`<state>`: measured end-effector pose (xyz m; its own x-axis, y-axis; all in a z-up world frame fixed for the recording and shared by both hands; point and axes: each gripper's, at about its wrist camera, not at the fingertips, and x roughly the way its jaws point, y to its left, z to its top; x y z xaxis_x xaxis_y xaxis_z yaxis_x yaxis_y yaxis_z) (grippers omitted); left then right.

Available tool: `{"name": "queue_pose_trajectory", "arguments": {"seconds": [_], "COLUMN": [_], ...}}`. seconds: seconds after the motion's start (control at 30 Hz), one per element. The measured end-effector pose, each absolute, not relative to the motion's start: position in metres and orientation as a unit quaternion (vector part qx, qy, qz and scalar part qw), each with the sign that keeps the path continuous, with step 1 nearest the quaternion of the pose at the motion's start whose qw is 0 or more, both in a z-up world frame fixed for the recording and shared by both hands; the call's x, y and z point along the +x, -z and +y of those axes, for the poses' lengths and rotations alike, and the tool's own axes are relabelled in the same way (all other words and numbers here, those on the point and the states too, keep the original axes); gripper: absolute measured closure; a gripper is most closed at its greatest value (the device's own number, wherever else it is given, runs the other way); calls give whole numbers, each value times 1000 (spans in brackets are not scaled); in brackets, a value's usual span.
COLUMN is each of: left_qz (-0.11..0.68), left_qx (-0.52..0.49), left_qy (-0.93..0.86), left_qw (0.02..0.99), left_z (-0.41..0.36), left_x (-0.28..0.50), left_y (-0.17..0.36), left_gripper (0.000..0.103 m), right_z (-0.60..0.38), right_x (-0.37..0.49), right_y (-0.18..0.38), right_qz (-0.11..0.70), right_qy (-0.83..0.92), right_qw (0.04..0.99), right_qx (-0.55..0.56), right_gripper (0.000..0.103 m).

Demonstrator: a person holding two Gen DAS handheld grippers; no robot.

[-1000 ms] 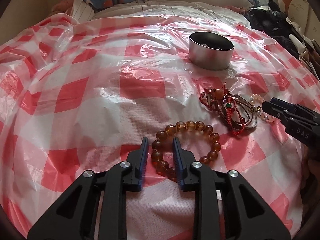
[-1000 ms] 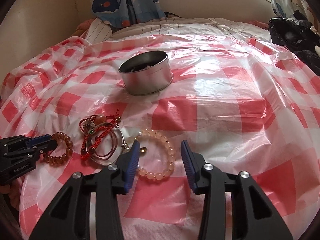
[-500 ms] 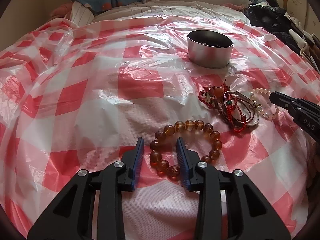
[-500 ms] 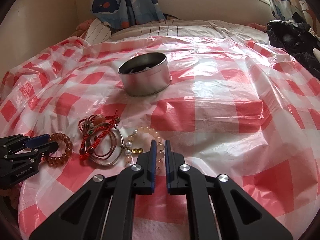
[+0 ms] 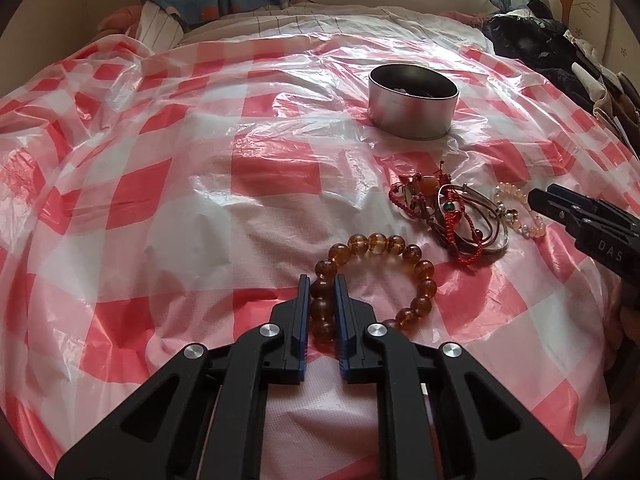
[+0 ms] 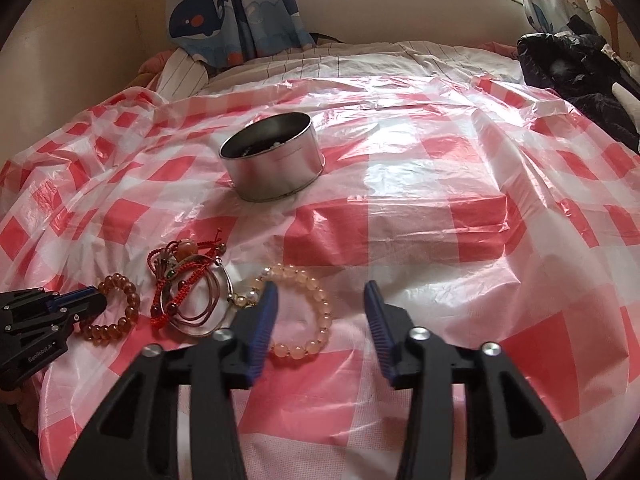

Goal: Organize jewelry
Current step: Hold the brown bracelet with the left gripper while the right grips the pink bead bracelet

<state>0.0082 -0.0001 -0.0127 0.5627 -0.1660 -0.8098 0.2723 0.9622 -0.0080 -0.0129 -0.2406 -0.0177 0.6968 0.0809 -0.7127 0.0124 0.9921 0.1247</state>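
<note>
Amber bracelet: round glossy translucent brown beads in a ring, lying flat on the sheet. Left gripper has just closed its jaws; the blue ribbed pads now pinch the near-left run of beads. Pale bracelet: milky peach beads w/ a few pearly ones, just right of the tangle of red cord, thin metal bangles & an orange stone. Right gripper jaws have just opened, now about half apart; its left finger sits over the pale ring's left side, not pressing anything.

Surface: crinkly shiny plastic sheet, red/white checks, spread over a bed w/ striped bedding at the far edge. Whale-print curtain, window ledge, dark clothes at right.

Tin: round, plain silver metal, open top, beyond the tangle; a few small items inside, can't tell what.
</note>
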Motion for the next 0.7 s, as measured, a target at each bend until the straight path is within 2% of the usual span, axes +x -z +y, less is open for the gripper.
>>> {"name": "queue_pose_trajectory", "arguments": {"seconds": [0.13,0.2,0.27,0.37,0.4,0.43,0.7], "left_qz": [454,454,454,452,452,451,416], "left_qx": [57,58,64,63,59,57,46], "left_qy": [118,118,118,119,123,128,142], "left_qw": [882,881,881,882,882,881,897], "left_z": [2,1,-1,0,1,0,-1], "left_x": [11,11,11,10,9,8,0], "left_y": [15,16,18,16,15,14,-2], "left_gripper": [80,74,72,73,86,92,93], "right_z": [-235,-232,-232,-235,-236,-237,-239], "right_x": [-2,-3,-6,-14,-17,-21,-34], "right_y": [32,34,33,29,27,24,11], "right_qz": [426,430,427,414,408,399,358], "right_qy": [-12,-17,-22,-26,-27,-31,-42], "right_qw": [903,902,903,908,911,914,929], "right_qx": [42,35,37,49,55,62,80], "right_gripper": [59,86,95,95,95,95,95]}}
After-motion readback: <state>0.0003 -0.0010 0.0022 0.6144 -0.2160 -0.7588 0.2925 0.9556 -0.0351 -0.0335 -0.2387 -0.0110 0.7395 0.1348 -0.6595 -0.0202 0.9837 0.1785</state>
